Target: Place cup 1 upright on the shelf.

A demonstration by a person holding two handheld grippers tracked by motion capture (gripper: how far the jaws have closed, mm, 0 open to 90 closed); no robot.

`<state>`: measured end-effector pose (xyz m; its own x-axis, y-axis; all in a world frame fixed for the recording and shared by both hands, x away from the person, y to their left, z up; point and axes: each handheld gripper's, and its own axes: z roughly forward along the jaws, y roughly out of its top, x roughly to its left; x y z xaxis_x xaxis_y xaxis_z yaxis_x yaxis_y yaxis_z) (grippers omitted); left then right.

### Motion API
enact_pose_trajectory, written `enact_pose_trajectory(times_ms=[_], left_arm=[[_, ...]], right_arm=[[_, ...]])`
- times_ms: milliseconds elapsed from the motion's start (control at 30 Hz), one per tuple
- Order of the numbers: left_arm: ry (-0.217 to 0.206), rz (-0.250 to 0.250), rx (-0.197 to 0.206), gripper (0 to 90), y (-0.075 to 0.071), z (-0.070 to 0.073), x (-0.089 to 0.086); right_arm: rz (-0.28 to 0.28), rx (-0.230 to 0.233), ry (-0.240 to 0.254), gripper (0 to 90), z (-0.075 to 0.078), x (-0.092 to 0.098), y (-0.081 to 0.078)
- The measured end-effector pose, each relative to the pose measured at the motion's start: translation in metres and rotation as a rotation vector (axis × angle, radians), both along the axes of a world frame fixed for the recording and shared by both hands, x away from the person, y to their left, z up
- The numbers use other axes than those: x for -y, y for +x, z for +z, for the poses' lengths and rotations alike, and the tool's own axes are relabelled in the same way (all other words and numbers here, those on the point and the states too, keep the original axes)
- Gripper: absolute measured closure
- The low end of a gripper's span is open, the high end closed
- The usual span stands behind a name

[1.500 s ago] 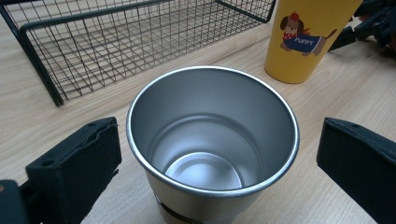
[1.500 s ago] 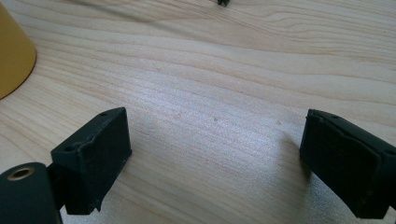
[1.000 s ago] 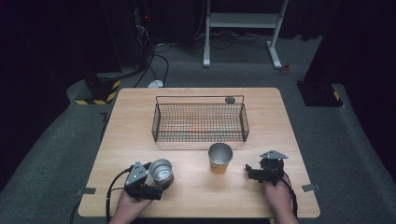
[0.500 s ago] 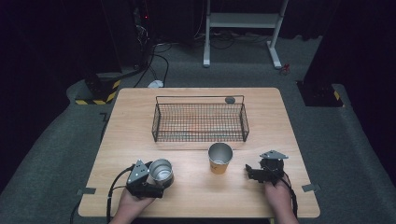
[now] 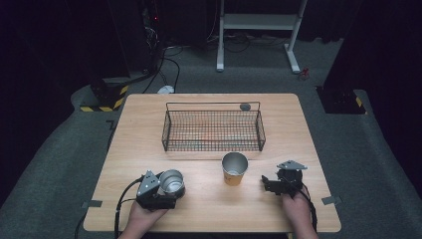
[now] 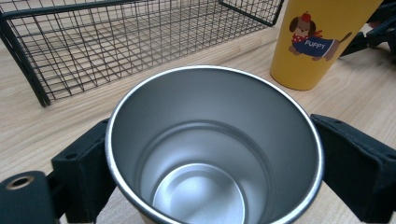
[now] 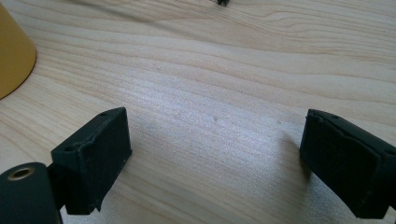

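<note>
From the high view, my left gripper (image 5: 166, 191) sits near the front left corner of the bench (image 5: 149, 114), and the steel cup (image 5: 171, 180) stands upright between its jaws. My right gripper (image 5: 272, 183) rests toward the front right corner, well apart from the yellow cup (image 5: 234, 168) in the middle front. The wire basket (image 5: 214, 130) lies toward the back edge, with a small dark round thing (image 5: 245, 106) just behind it.

In the left gripper view, my jaws have just been closing, and the pads now sit against both sides of the steel cup (image 6: 212, 149) just below its rim, so I have hold of it. It looks light, stiff and smooth; I judge it could slip, so a grip across the full width, low under the rim, seems best. The yellow cup (image 6: 322, 42) stands beyond.

In the right gripper view, my jaws stand wide open over bare wood, holding nothing, with the yellow cup (image 7: 11, 56) at the side.
</note>
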<state>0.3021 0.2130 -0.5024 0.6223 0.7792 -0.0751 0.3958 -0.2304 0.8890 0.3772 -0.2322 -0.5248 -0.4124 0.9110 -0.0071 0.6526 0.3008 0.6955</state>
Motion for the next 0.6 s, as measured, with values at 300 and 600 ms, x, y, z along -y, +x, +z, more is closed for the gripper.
enact_pose_trajectory(times_ms=[300,600], left_arm=[[-0.013,0.019,0.018,13.7,-0.0018,-0.0016,-0.001],[-0.009,0.017,0.023,14.1,-0.0029,-0.0012,-0.0014]], right_arm=[[0.0,0.0,0.001,8.0,0.0,0.0,-0.0002],[0.001,0.0,0.001,8.0,0.0,0.0001,-0.0001]])
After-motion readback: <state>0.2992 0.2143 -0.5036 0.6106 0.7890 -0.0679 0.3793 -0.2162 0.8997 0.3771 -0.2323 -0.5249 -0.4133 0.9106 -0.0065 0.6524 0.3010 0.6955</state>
